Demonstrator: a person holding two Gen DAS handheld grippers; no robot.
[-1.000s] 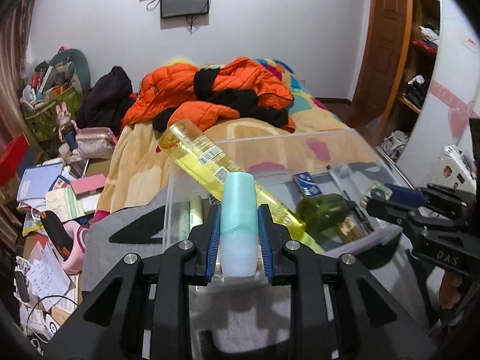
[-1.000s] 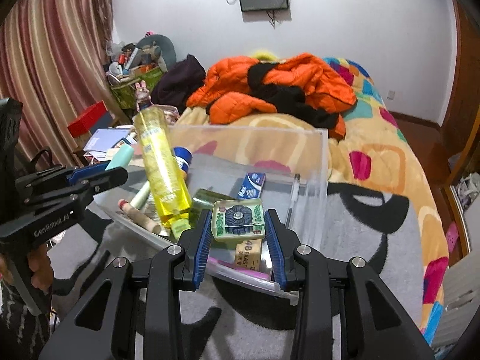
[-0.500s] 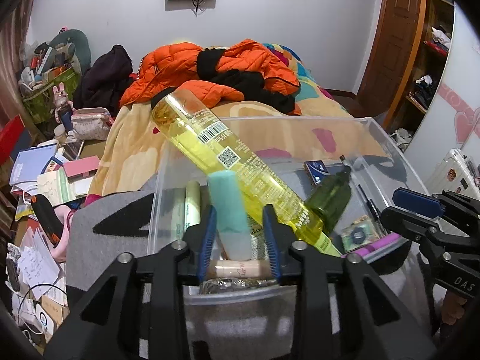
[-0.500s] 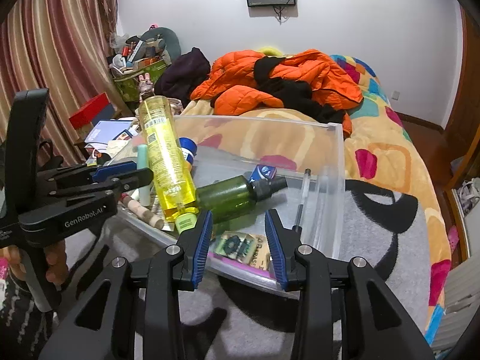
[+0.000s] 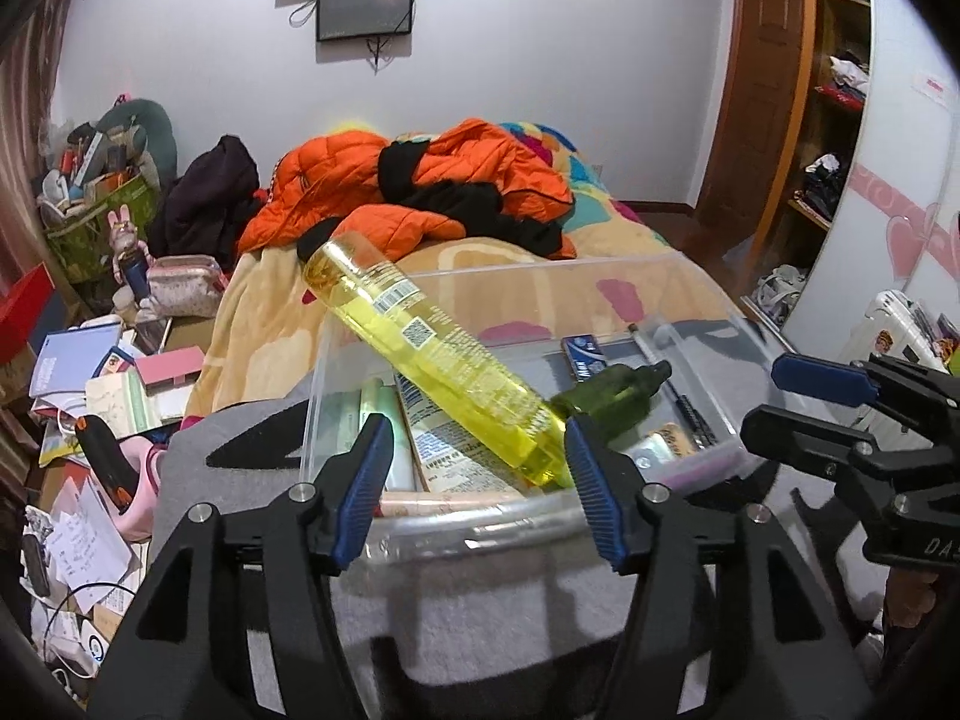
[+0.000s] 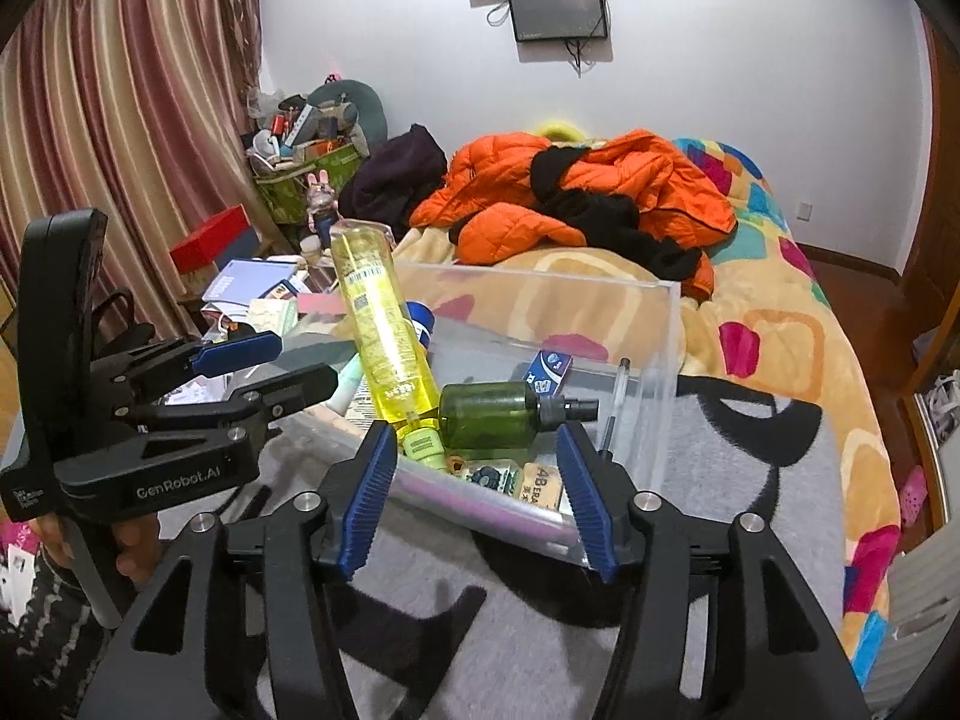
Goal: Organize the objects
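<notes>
- Left wrist view: left gripper (image 5: 477, 483) has just been opening; fingers (image 5: 366, 474) now stand about half apart with nothing between them. The teal tube it held a second ago is released and I can't pick it out here.
- Clear bin (image 5: 729, 324) sits on the grey blanket just beyond the fingers; near wall is right under them.
- Yellow bottle (image 5: 432, 360) lies tilted across the bin, base over the far-left rim, cap down at the near wall. Green bottle (image 5: 612, 393) lies beside it on the right.
- Right gripper (image 5: 798, 399) hangs at the right, over the bin's right end.
- Right wrist view: right gripper (image 6: 477, 483) has also just been opening; fingers (image 6: 579, 480) about half apart, empty. The green card pack (image 6: 489, 476) it carried a second ago now lies in the bin's near corner, beside an eraser (image 6: 543, 483).
- Teal tube (image 6: 347, 384) lies in the bin's left side, partly behind the left gripper (image 6: 276, 363).
- Judgement: both drops done; next pick needs both hands clear of the bin.
- In the way: yellow bottle overhangs the rim and could roll or tip. Bedside clutter (image 6: 252, 294) lies far left; orange jacket (image 6: 576, 192) on the bed (image 6: 780, 324) behind.
</notes>
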